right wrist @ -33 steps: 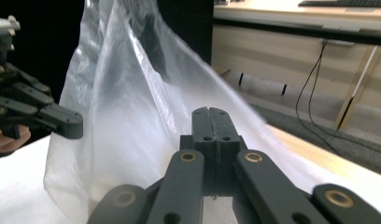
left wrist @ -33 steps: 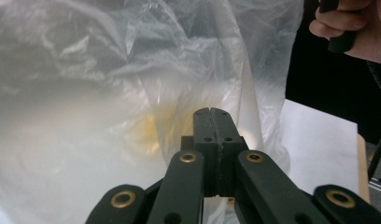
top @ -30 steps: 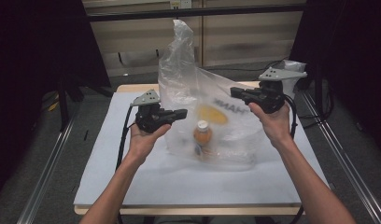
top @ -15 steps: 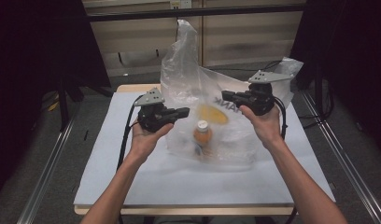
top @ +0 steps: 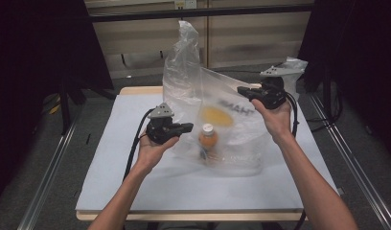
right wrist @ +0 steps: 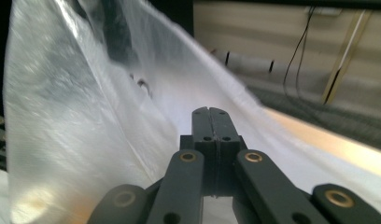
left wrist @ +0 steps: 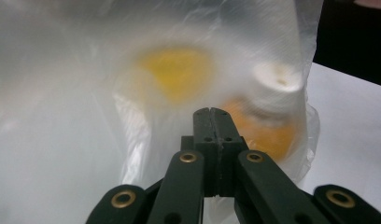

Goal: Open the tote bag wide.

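The white table (top: 136,191) carries everything, and rising from its middle toward the far edge is the clear plastic bag (top: 217,120), tall and crumpled, its top peak standing high above the far edge. Printed on the bag's side is a yellow patch with dark letters beside it, blurred. Inside, low down and near the table's centre, sits an orange bottle (top: 208,140) with a white cap, upright as far as the high view shows.

The right gripper (top: 242,90) is up at the bag's right side, toward the far right corner, its tips meeting the plastic high on that flank. In the right gripper view the right gripper (right wrist: 210,112) has its two black jaws pressed flat together with no gap; the bag (right wrist: 86,116) sweeps right past the tips, but whether a fold is pinched between them I cannot tell.

The left gripper (top: 189,127) sits lower, at the bag's left side just left of the bottle. In the left gripper view the left gripper (left wrist: 210,112) also has its jaws fully together, tips against or just short of the plastic (left wrist: 86,116), with the bottle (left wrist: 268,126) behind the film, slightly right of the tips. Any film caught there I cannot make out.
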Available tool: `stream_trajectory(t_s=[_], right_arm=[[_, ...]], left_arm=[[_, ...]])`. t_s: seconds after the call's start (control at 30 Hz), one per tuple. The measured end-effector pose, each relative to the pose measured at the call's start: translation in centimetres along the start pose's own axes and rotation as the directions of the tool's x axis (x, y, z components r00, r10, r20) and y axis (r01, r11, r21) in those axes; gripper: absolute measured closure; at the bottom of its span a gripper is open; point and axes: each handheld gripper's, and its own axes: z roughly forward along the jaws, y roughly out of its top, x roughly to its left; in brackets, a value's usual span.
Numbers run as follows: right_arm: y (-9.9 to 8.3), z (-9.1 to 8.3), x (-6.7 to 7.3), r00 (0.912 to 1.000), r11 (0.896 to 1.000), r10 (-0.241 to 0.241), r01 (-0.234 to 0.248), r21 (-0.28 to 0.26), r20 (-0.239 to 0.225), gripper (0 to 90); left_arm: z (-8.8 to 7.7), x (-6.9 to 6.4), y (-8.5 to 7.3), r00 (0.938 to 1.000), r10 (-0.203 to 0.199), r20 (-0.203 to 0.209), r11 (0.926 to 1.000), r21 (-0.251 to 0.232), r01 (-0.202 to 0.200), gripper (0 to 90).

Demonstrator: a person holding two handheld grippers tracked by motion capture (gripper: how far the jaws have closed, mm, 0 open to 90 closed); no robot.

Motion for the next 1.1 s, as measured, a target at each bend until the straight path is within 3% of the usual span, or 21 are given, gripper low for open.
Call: stream_trajectory(t_s=[0.13, 0.2, 0.23, 0.3, 0.47, 0.67, 0.9, 1.03, 1.1], right_arm=[[-1.7, 1.2, 1.0, 0.9984, 0.999, 0.002, 0.001, 0.054, -0.057, 90.0], [-2.7, 1.5, 2.5, 0.9939, 0.997, -0.011, 0.02, 0.076, -0.109, 90.0], [-2.7, 1.5, 2.5, 0.9939, 0.997, -0.011, 0.02, 0.076, -0.109, 90.0], [-3.7, 1.8, 4.0, 0.9879, 0.995, -0.024, 0.038, 0.095, -0.153, 90.0], [-5.5, 1.5, 5.6, 0.9788, 0.993, -0.03, 0.052, 0.104, -0.203, 90.0], [-7.5, 0.8, 6.8, 0.9735, 0.992, -0.037, 0.063, 0.111, -0.226, 90.0], [-10.1, 0.7, 7.0, 0.97, 0.989, -0.014, 0.049, 0.142, -0.243, 90.0], [-11.3, 0.9, 7.1, 0.9674, 0.985, -0.003, 0.047, 0.169, -0.253, 90.0], [-12.1, 1.1, 7.3, 0.9657, 0.982, 0.001, 0.049, 0.184, -0.26, 90.0]], left_arm=[[0.0, 0.0, -0.5, 1.0, 0.001, -0.005, 0.9996, 0.028, -0.001, 90.0], [0.1, 0.0, -0.9, 1.0, -0.001, -0.003, 0.9996, 0.027, 0.001, 90.0], [0.0, 0.0, -1.0, 1.0, 0.001, -0.008, 0.9993, 0.036, 0.0, 90.0], [0.2, 0.1, -1.7, 0.9998, -0.011, -0.014, 0.9988, 0.048, 0.011, 90.0], [0.9, 0.7, -4.0, 0.9985, -0.053, -0.011, 0.996, 0.072, 0.053, 90.0], [2.0, 0.9, -5.9, 0.9971, -0.076, -0.008, 0.9898, 0.12, 0.077, 90.0], [3.1, 1.4, -7.5, 0.9932, -0.116, -0.013, 0.9813, 0.153, 0.116, 90.0], [3.0, 1.4, -7.7, 0.9939, -0.11, -0.003, 0.9819, 0.154, 0.11, 90.0], [2.2, 1.1, -7.7, 0.9938, -0.109, 0.021, 0.9858, 0.131, 0.105, 90.0]])
